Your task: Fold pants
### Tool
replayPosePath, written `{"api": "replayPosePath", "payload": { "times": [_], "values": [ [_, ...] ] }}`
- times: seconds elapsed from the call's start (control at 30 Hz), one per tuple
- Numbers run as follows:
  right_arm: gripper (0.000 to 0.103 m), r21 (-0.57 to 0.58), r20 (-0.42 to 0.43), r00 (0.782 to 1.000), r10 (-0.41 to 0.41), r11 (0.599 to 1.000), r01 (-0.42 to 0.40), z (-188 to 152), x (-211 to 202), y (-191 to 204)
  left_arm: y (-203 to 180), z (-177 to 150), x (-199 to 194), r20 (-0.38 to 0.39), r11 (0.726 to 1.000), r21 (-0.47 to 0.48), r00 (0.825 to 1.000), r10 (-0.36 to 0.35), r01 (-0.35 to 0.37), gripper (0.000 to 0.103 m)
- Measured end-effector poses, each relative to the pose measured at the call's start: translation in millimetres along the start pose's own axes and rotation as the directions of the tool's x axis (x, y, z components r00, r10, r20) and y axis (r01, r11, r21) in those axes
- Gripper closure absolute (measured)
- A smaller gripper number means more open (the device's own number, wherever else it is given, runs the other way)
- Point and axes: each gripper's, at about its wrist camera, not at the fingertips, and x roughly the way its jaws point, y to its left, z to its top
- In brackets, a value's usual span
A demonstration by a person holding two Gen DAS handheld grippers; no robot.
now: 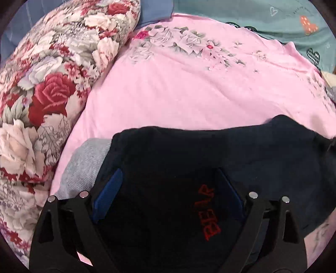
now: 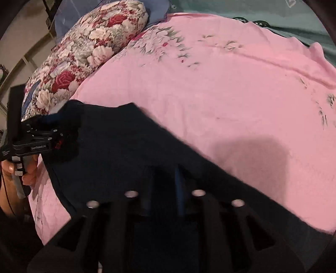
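Dark navy pants with red "BEAR" lettering lie bunched on the pink bedsheet, a grey lining showing at their left edge. My left gripper stands open over them, its blue pads wide apart with the cloth filling the space between. In the right wrist view the pants spread diagonally. My right gripper is shut on the pants, its fingertips sunk in the dark cloth. A hand holds the left gripper at the pants' far left end.
A floral red-and-white quilt roll borders the sheet on the left. A teal cover with hearts lies beyond the sheet's far edge. The pink sheet stretches far and right of the pants. A shelf frame stands at far left.
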Motion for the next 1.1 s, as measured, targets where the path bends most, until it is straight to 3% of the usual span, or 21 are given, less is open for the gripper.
{"api": "replayPosePath", "payload": {
  "times": [0.03,0.07,0.1,0.13,0.2,0.23,0.27,0.33,0.4,0.47,0.53,0.57,0.6,0.63,0.7,0.77,0.83,0.9,0.97,1.03,1.1],
  "values": [
    [0.103,0.073,0.029,0.999,-0.043,0.996,0.041,0,-12,-21,-2,1,-4,0.004,1.000,0.004,1.000,0.011,-0.011,0.013],
    [0.091,0.129,0.040,0.969,-0.243,0.963,0.236,-4,-26,-40,-2,2,-8,0.000,1.000,-0.004,1.000,0.005,-0.005,0.013],
    [0.088,0.156,0.018,0.895,-0.446,0.885,0.438,-9,-37,-55,-1,3,-11,-0.003,1.000,-0.018,1.000,-0.010,0.009,0.013],
    [0.088,0.189,0.004,0.849,-0.528,0.834,0.518,-15,-48,-66,-1,4,-16,0.000,0.999,-0.035,1.000,-0.024,0.024,0.013],
    [0.088,0.320,0.093,0.944,-0.318,0.907,0.274,-37,-77,-76,-5,3,-28,0.028,0.998,-0.018,0.998,-0.054,0.054,0.012],
    [0.088,0.317,0.118,0.958,-0.262,0.924,0.214,-43,-82,-73,-10,3,-31,0.041,0.999,0.007,0.998,-0.052,0.051,0.011],
    [0.086,0.293,0.154,0.968,-0.198,0.945,0.146,-51,-86,-63,-15,3,-30,0.052,0.999,0.036,0.998,-0.026,0.024,0.010],
    [0.057,0.261,0.151,0.981,-0.119,0.962,0.077,-60,-80,-50,-13,3,-20,0.031,0.998,0.042,0.998,0.053,-0.054,0.009],
    [0.057,0.271,0.081,0.981,-0.175,0.951,0.147,-74,-80,-70,1,1,-9,-0.020,1.000,-0.026,1.000,0.017,-0.017,0.009],
    [0.070,0.351,0.115,0.982,-0.151,0.931,0.102,-90,-102,-114,3,-5,-14,-0.010,0.999,-0.034,1.000,-0.006,0.006,0.009],
    [0.076,0.521,0.126,0.959,-0.253,0.840,0.153,-106,-135,-160,-1,-9,-23,0.005,1.000,-0.007,1.000,-0.008,0.008,0.009],
    [0.075,0.594,0.109,0.916,-0.386,0.764,0.251,-119,-159,-176,-2,-10,-26,0.007,1.000,-0.006,1.000,-0.021,0.021,0.009],
    [0.075,0.625,0.121,0.892,-0.435,0.732,0.272,-128,-177,-179,-3,-11,-29,0.008,0.999,-0.006,0.999,-0.043,0.043,0.009],
    [0.074,0.627,0.171,0.887,-0.430,0.741,0.239,-136,-196,-175,-4,-12,-33,0.011,0.998,-0.003,0.998,-0.063,0.063,0.009],
    [0.059,0.597,0.210,0.881,-0.424,0.769,0.228,-148,-215,-163,-5,-16,-42,0.021,0.995,0.005,0.995,-0.100,0.100,0.009],
    [0.030,0.587,0.171,0.860,-0.480,0.751,0.303,-164,-224,-145,-3,-21,-42,0.006,0.990,-0.005,0.990,-0.139,0.139,0.009],
    [0.028,0.612,0.144,0.863,-0.484,0.729,0.307,-185,-227,-144,0,-24,-33,-0.028,0.989,-0.023,0.989,-0.144,0.144,0.009],
    [0.027,0.669,0.143,0.900,-0.412,0.711,0.219,-204,-221,-152,0,-28,-26,-0.031,0.995,-0.010,0.995,-0.098,0.098,0.009],
    [0.027,0.693,0.134,0.908,-0.396,0.693,0.200,-208,-212,-157,-4,-29,-23,-0.025,0.999,0.022,0.999,-0.036,0.037,0.009],
    [0.028,0.675,0.125,0.859,-0.496,0.677,0.292,-199,-213,-151,-2,-28,-23,-0.032,0.999,0.007,0.999,-0.043,0.043,0.009],
    [0.033,0.662,0.196,0.795,-0.574,0.676,0.325,-190,-226,-137,1,-27,-25,-0.031,0.998,-0.010,0.998,-0.057,0.057,0.009]
  ]
}}
